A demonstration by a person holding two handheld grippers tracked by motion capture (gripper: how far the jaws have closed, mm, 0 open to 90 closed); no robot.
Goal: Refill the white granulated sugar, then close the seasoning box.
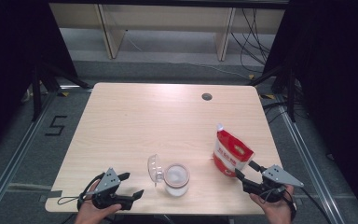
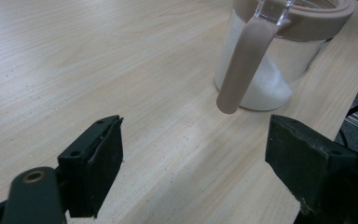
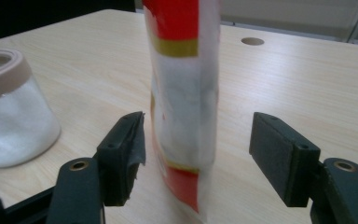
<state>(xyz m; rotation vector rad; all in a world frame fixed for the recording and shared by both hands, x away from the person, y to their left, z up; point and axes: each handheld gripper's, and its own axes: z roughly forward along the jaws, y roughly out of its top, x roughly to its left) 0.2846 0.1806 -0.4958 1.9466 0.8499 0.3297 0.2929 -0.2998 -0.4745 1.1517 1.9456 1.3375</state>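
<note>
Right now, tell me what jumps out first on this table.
The red and white pouch stands upright near the table's right edge, between the open jaws of the right gripper. Nearer the middle sits a jar of white grains, lid flipped open, with the left gripper open beside it.

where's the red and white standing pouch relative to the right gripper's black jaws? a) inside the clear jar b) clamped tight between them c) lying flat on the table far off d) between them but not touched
d: in the right gripper view the red and white standing pouch stands upright between the open jaws of the right gripper, with a gap showing on either side.
</note>
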